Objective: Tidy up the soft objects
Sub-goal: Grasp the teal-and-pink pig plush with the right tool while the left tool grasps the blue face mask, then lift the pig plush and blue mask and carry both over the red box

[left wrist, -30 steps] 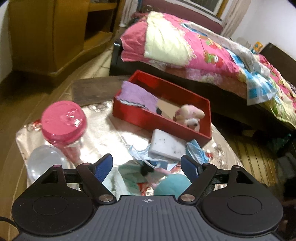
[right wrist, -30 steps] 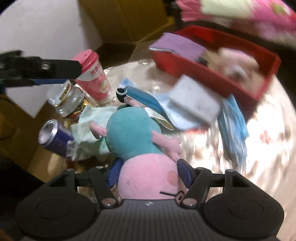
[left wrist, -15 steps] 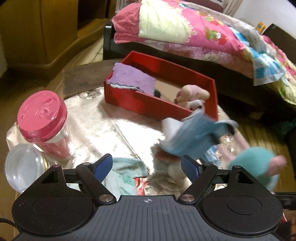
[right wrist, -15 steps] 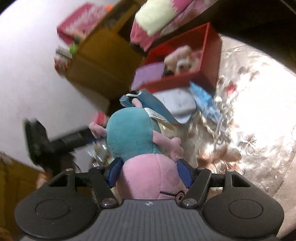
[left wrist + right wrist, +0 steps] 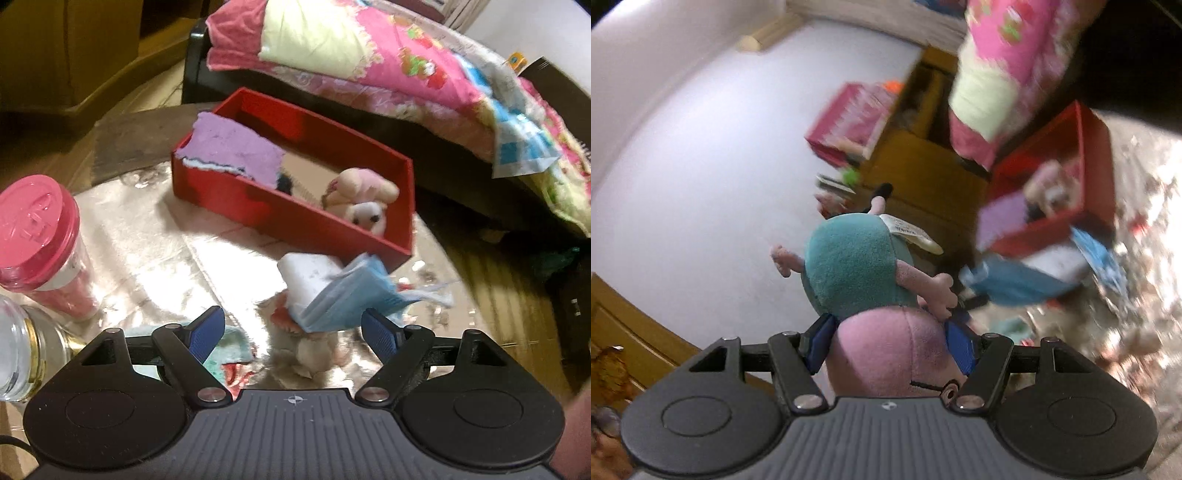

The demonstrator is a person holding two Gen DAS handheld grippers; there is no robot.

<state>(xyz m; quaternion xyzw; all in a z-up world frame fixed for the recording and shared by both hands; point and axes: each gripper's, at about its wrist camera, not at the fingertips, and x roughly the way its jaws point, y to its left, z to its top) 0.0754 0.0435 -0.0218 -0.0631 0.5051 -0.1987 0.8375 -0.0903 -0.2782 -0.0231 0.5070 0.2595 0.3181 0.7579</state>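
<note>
**A:** Mid-carry, by the look of it. Right tool (image 5: 888, 347) clamped on the pink head of the pig plush (image 5: 871, 280), teal body sticking out forward, whole toy up in the air and clear of the worktop (image 5: 147, 258). Camera rolled sideways, so hard to judge how high.

**B:** And the left tool (image 5: 293, 330)? Wide open with nothing between the pads, hanging low over the near side of the worktop. Looks ready for the next pick, maybe the blue face masks (image 5: 347, 295) draped over the white sponge (image 5: 306, 273), just beyond its fingertips.

**A:** Yep. Red box (image 5: 295, 221) sitting at the far side, already got a purple cloth (image 5: 236, 151) at its left end and a small cream plush (image 5: 362, 199) at the right. Open floor between those two, probably the spot for the pig.

**B:** So next up: swing right tool over the box, level out the wrist, lower until the toy sits inside, then let go. Worth keeping clear of the masks and the pink-lidded cup (image 5: 37, 236) at near left.
</note>
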